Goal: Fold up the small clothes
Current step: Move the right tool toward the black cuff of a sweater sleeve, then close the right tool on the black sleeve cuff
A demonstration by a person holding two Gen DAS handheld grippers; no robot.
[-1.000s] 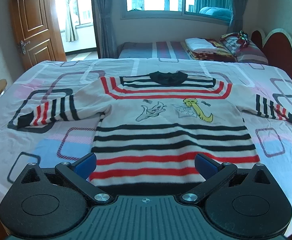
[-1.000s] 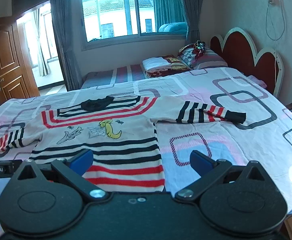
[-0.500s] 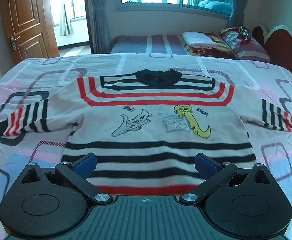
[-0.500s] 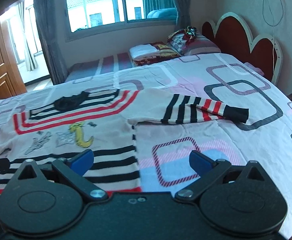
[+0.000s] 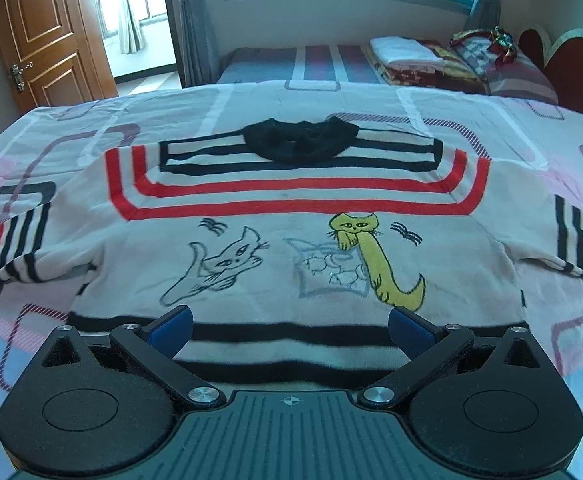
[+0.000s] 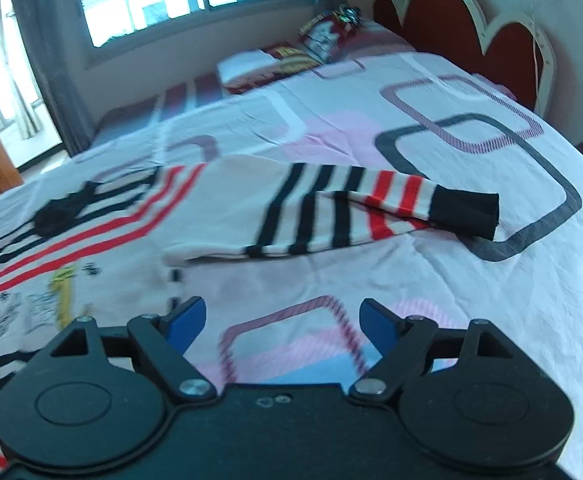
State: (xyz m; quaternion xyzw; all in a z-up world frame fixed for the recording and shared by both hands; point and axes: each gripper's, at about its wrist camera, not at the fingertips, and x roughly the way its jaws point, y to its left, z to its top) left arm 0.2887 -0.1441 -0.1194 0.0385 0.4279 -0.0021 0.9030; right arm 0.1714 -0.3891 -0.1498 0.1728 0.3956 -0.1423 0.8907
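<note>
A small cream sweater with red and black stripes, a black collar and two cat drawings lies flat, face up, on the bed. My left gripper is open and empty, hovering over the sweater's lower body with its blue pads wide apart. My right gripper is open and empty above the sheet, just in front of the sweater's right sleeve. That sleeve stretches out to the right and ends in a black cuff. The left sleeve lies out at the left.
The bed carries a patterned sheet with rounded rectangles. A red scalloped headboard stands at the right. Folded blankets and pillows lie on a second bed by the window. A wooden door is at the far left.
Both grippers have moved forward over the bed. The left now sits over the sweater's chest area; the right has swung right and closer to the right sleeve. Both stay open.
</note>
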